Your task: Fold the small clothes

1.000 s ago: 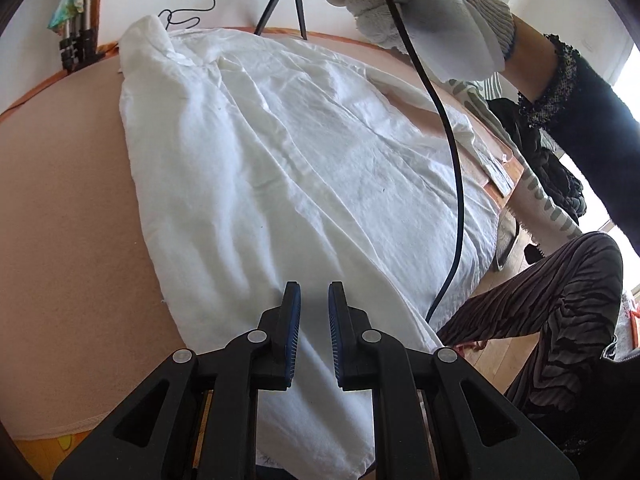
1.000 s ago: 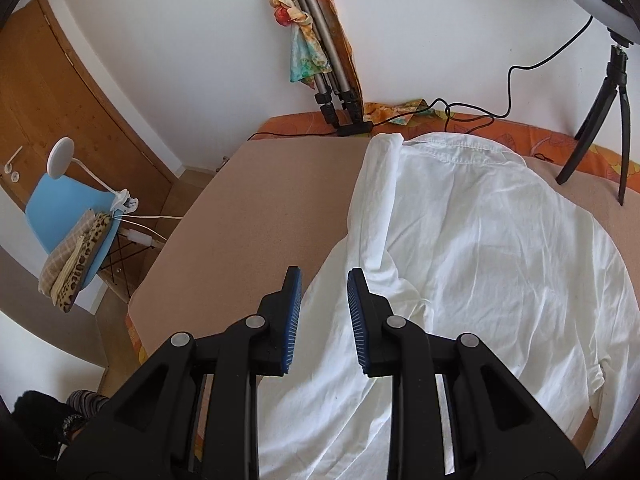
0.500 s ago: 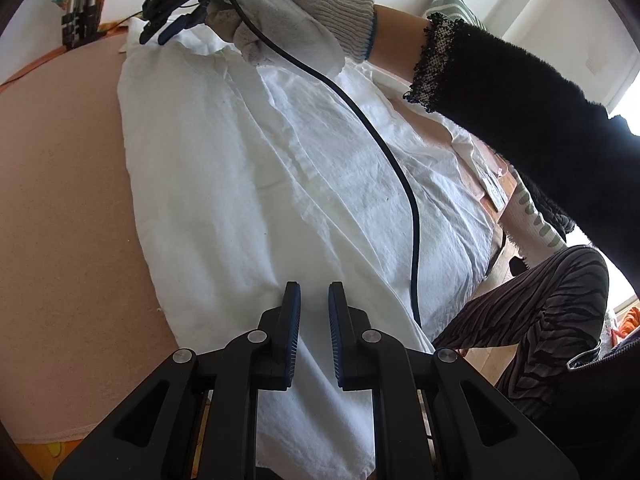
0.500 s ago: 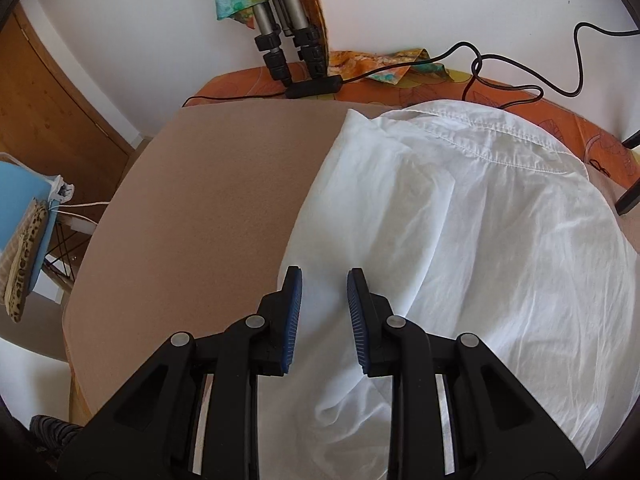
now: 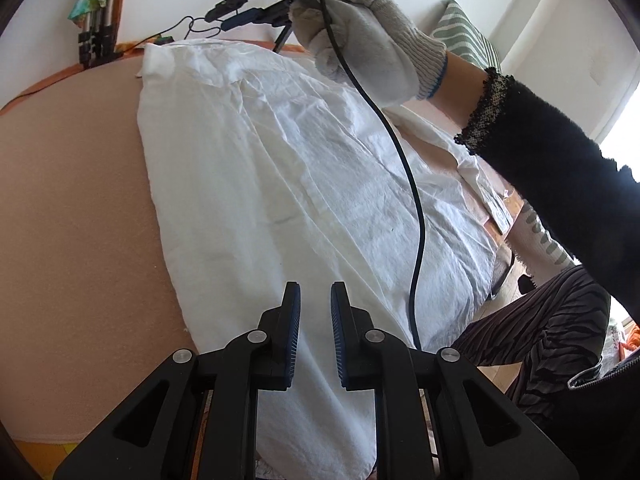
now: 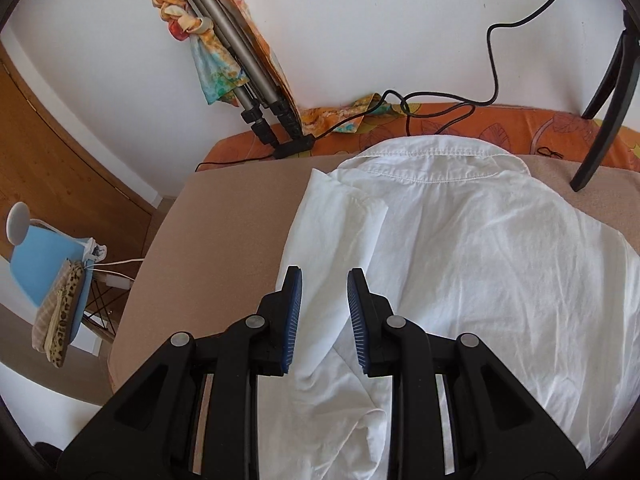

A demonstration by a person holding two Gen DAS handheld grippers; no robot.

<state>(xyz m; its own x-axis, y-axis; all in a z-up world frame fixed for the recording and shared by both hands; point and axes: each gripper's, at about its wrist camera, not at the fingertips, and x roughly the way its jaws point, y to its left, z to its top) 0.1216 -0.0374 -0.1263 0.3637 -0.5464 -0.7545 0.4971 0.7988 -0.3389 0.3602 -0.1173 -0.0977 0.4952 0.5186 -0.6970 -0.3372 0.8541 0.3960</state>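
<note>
A white shirt (image 5: 288, 168) lies spread on a tan table (image 5: 72, 208), collar at the far end. In the right wrist view the shirt (image 6: 472, 256) shows its collar at the far edge and a folded-in sleeve on its left side. My left gripper (image 5: 315, 304) is open and empty, hovering above the shirt's near hem. My right gripper (image 6: 325, 280) is open and empty above the folded sleeve near the shirt's left edge. In the left wrist view the right gripper (image 5: 256, 4) is held high over the collar end by a gloved hand (image 5: 368, 40).
A black cable (image 5: 416, 208) hangs from the right gripper across the shirt. A tripod (image 6: 248, 80) with colourful cloth leans on the far wall. A black stand leg (image 6: 604, 100) rests at the far right. A blue chair (image 6: 48, 264) stands left of the table.
My right gripper has lifted and pulled back from the shirt, and its jaws stand a little wider. The left gripper has hardly moved.
</note>
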